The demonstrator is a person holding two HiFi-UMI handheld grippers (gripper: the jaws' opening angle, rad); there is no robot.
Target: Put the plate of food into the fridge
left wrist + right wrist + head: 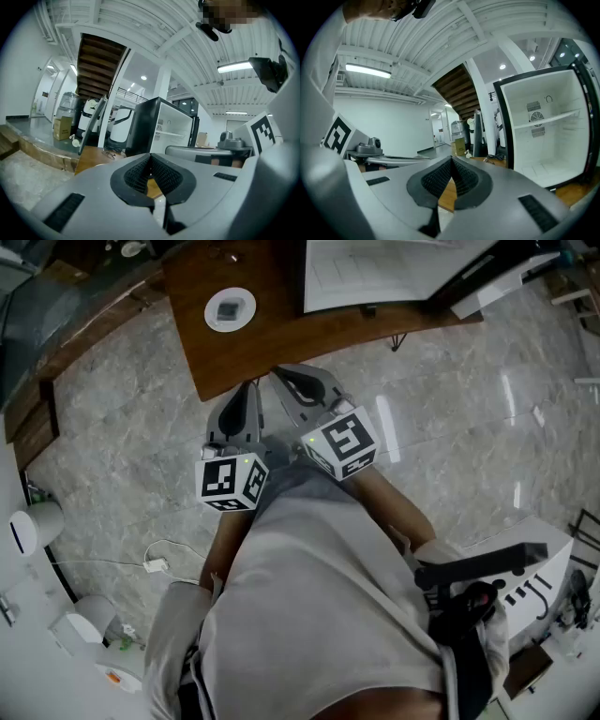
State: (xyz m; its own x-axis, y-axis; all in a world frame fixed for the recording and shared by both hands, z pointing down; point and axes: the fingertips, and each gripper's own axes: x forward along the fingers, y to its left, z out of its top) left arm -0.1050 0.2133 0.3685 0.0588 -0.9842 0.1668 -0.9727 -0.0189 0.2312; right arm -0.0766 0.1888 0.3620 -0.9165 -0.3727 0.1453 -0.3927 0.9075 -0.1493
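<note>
While both tools are held close in front of the person's body, neither carries anything: the left hand-held gripper (249, 392) has its jaws pressed together on nothing, and the right hand-held gripper (289, 381) is likewise closed and empty. Both point roughly level toward the edge of the wooden surface (281, 343) just ahead. The plate (230, 308) of food sits near that edge, a little left of both jaw tips and untouched, so the step in hand looks like the reach for it. To do it well, the jaws must first spread, then come in low and level at the rim. One gripper on each side would probably keep the plate flat so the food does not slide. Beyond the plate the fridge (543, 126) stands on the same surface with its door swung open. Its white inside looks bare under its shelf (548, 117), so the way in appears free. A small dark tangle lies on the wood beside the fridge, too small to identify, and it may need avoiding. On the floor (112, 474) to the left trails a white cable (155, 563), well clear of the reach. Far behind stand a cardboard box (62, 128), a water dispenser (69, 101) and the underside of a staircase (98, 65).
</note>
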